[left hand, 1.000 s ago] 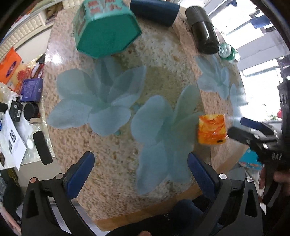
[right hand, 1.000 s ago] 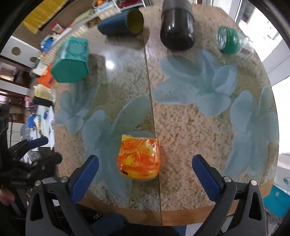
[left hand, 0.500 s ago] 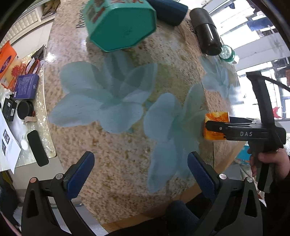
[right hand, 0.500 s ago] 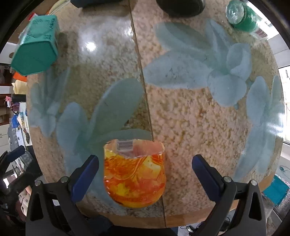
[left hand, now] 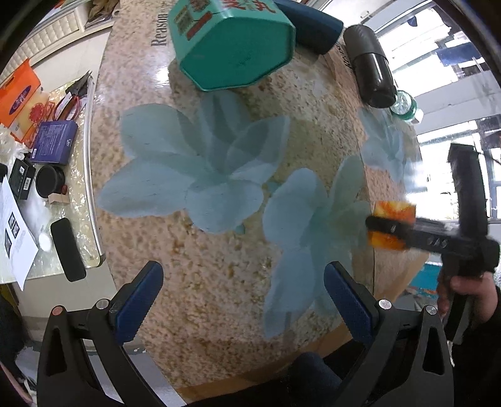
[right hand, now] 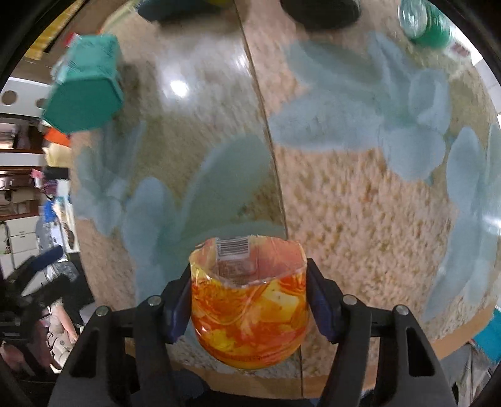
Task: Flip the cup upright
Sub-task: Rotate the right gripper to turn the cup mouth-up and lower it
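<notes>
The orange-and-yellow cup is clamped between the blue pads of my right gripper near the table's front edge. Its flat end with a barcode sticker points away from the camera. In the left wrist view the cup shows blurred at the right, with the right gripper shut around it. I cannot tell if the cup touches the table. My left gripper is open and empty, above the front of the table, left of the cup.
The round table has a beige cloth with blue flowers. At its far side lie a teal hexagonal tin, a dark blue cup, a black cylinder and a green bottle. A cluttered side table stands left.
My right gripper moved in over the cup and shut on it. The left gripper shifted slightly forward and stayed open.
</notes>
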Demonstrator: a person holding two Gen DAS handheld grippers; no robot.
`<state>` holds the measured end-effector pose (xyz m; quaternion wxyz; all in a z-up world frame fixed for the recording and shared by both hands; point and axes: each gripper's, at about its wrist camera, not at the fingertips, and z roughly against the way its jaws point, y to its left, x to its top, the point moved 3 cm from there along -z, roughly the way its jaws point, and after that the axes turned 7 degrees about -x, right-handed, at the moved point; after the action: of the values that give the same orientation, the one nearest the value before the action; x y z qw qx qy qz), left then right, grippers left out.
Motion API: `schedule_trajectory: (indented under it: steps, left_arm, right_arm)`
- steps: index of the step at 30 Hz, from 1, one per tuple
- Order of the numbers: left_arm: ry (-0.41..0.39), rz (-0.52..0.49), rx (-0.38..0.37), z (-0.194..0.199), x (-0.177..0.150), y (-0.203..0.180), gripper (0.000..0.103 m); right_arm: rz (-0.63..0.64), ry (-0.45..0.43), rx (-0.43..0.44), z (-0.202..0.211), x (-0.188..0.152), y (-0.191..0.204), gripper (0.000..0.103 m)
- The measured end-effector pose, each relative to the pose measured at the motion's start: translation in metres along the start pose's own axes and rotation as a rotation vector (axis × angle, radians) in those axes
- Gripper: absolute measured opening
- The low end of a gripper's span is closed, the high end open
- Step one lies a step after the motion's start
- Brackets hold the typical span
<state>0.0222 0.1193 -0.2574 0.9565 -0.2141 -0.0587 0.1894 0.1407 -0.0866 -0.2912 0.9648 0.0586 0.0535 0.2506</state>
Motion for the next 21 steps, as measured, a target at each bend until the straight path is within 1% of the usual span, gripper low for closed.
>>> schedule_trajectory:
  steps: [1, 3, 4, 5, 6, 8, 10, 14, 16, 17, 21]
  left_arm:
    - [0.000, -0.005, 0.003, 0.000, 0.000, -0.002, 0.103]
    - [-0.001, -0.015, 0.005, 0.000, 0.000, -0.008, 0.103]
    - [0.000, -0.018, 0.009, 0.000, -0.001, -0.010, 0.103]
    - [0.002, -0.022, 0.014, -0.001, -0.001, -0.012, 0.103]
    - [0.007, -0.027, 0.021, -0.002, -0.002, -0.014, 0.103]
    - [0.013, -0.030, 0.027, -0.003, -0.003, -0.017, 0.103]
    - [0.022, -0.040, 0.044, -0.005, -0.006, -0.019, 0.103]
    - [0.036, -0.057, 0.082, -0.008, -0.013, -0.021, 0.103]
    - [0.038, -0.064, 0.104, -0.009, -0.015, -0.020, 0.103]
    - [0.037, -0.066, 0.112, -0.009, -0.016, -0.020, 0.103]
    - [0.025, -0.075, 0.131, -0.013, -0.019, -0.020, 0.103]
  right_arm:
    - [0.012, -0.040, 0.020, 0.008, 0.004, 0.000, 0.062]
    - [0.036, -0.113, 0.020, 0.023, 0.010, 0.000, 0.062]
    - [0.061, -0.170, 0.012, 0.032, 0.014, 0.002, 0.062]
    - [0.100, -0.250, -0.008, 0.043, 0.017, 0.005, 0.062]
    - [0.130, -0.302, -0.022, 0.049, 0.019, 0.007, 0.062]
    - [0.184, -0.391, -0.045, 0.051, 0.024, 0.010, 0.062]
    - [0.224, -0.461, -0.032, 0.046, 0.025, 0.010, 0.062]
    - [0.276, -0.546, -0.038, 0.029, 0.025, 0.012, 0.062]
    - [0.297, -0.581, -0.050, 0.019, 0.018, 0.013, 0.062]
    - [0.299, -0.591, -0.051, 0.020, 0.017, 0.015, 0.062]
    - [0.312, -0.654, -0.057, 0.012, -0.001, 0.006, 0.063]
